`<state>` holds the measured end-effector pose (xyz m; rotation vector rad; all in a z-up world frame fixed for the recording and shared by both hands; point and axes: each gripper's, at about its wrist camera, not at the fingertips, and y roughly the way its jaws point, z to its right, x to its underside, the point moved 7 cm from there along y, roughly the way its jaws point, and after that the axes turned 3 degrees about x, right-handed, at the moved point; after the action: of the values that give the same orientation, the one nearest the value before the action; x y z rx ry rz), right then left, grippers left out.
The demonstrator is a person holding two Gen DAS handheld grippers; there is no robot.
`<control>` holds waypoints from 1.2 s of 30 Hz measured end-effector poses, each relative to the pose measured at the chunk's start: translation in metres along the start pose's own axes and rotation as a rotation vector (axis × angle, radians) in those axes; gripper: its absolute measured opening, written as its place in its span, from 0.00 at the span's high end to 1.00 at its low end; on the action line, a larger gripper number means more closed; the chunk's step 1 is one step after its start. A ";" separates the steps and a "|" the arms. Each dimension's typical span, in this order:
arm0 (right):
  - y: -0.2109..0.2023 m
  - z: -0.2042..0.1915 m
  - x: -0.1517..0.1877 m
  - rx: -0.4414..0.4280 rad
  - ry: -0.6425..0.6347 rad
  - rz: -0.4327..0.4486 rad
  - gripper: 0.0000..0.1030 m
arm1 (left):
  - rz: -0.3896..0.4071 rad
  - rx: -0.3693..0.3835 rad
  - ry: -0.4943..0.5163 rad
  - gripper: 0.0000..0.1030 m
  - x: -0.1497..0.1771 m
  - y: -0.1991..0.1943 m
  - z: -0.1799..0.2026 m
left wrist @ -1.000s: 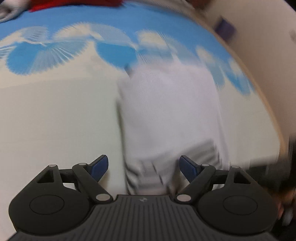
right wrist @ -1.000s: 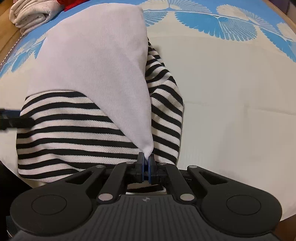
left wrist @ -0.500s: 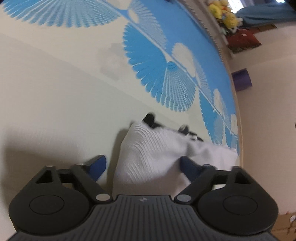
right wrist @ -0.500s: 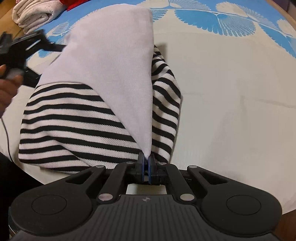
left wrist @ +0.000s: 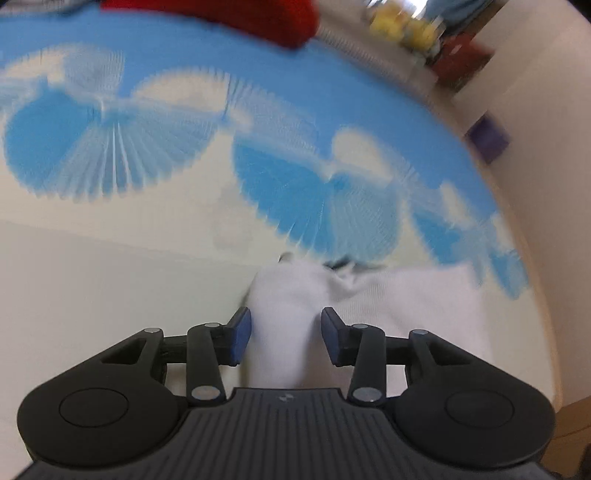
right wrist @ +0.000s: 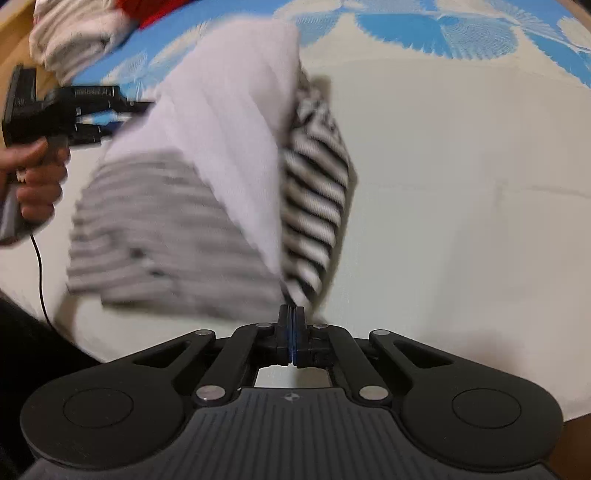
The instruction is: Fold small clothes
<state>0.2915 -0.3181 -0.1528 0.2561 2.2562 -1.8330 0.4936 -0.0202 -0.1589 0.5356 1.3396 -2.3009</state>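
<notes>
Right gripper: pads pressed together, pinching a near corner of the striped garment.
Left gripper: jaws parted, a white fold of the garment between the pads; contact cannot be told.
Striped garment: black-and-white knit with a white panel, lying on the blue-and-cream cloth, blurred.
Left hand: grips its tool at the garment's far left edge.
Background: red cloth and a folded pale pile at the far edge.
</notes>
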 end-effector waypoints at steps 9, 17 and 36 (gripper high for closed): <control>-0.067 0.035 -0.041 -0.092 0.246 0.395 0.88 | -0.092 0.004 0.290 0.46 0.037 -0.076 0.044; -0.062 0.034 -0.086 -0.202 0.454 0.548 0.50 | -0.299 -0.009 0.341 0.57 0.112 -0.032 0.018; -0.032 -0.015 -0.146 -0.208 0.410 0.630 0.98 | -0.103 0.152 0.132 0.57 0.059 -0.084 0.001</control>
<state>0.4220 -0.3091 -0.0789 1.2350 2.2107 -1.2869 0.3986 0.0069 -0.1292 0.6936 1.2852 -2.5042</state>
